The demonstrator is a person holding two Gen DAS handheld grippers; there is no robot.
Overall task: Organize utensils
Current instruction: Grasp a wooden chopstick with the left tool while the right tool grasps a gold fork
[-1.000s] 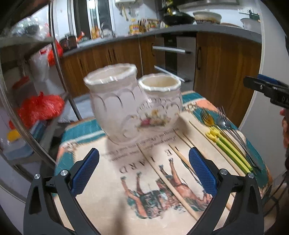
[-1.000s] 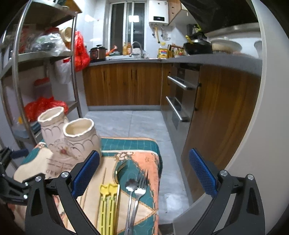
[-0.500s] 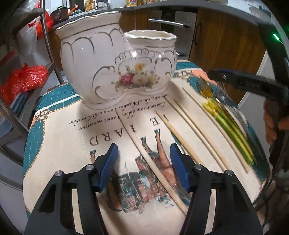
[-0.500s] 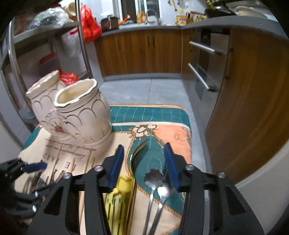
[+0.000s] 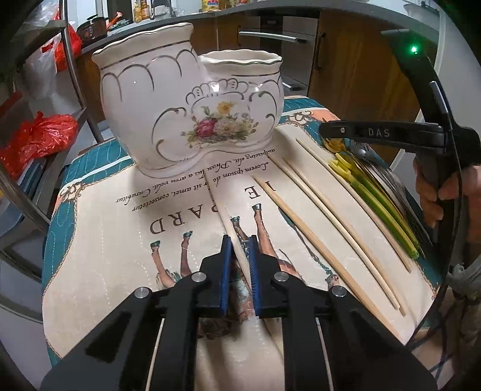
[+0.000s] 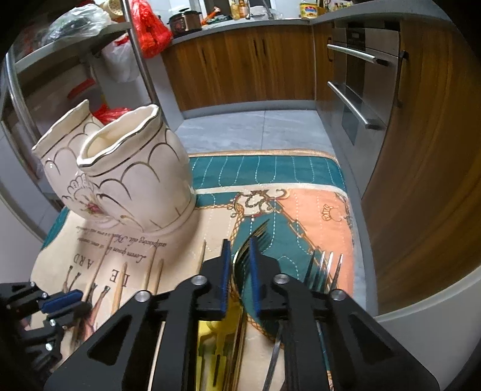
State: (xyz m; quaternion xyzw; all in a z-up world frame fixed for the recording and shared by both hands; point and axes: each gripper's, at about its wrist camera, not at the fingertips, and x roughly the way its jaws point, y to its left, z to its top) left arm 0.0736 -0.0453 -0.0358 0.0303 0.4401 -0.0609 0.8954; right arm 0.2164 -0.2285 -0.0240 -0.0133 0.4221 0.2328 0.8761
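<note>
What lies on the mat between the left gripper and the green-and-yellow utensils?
In the left wrist view, four loose wooden chopsticks lie between the left gripper and the green-and-yellow utensils.

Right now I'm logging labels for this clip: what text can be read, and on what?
"DAS": on the right gripper's black finger.
"Lorem ipsum do... sit amet, consectetur": script on the printed cloth, upside down in the left wrist view.
"ARD" and "IE": large letters on the cloth, part of a longer word.
Countertop bottle labels: too blurred to read.
</note>
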